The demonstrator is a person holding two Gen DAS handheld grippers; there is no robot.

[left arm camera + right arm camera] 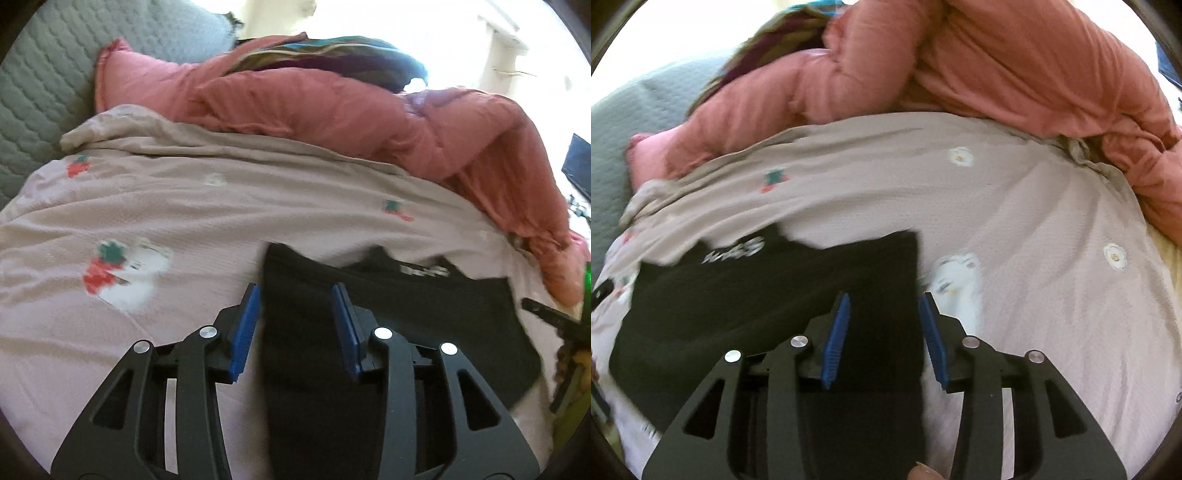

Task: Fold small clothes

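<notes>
A small black garment (406, 317) with white lettering near its neck lies flat on a beige printed bedspread (184, 206). My left gripper (295, 291) is open above the garment's left edge, blue pads on either side of it. In the right wrist view the same black garment (738, 295) lies at lower left, and my right gripper (884, 301) is open above its right edge. Neither gripper holds cloth. The other gripper's black tip (546, 314) shows at the right edge of the left wrist view.
A bulky pink quilt (332, 99) is heaped along the far side of the bed, also in the right wrist view (997, 62). A grey quilted pillow (44, 85) lies at far left. Dark striped fabric (314, 51) rests on the quilt.
</notes>
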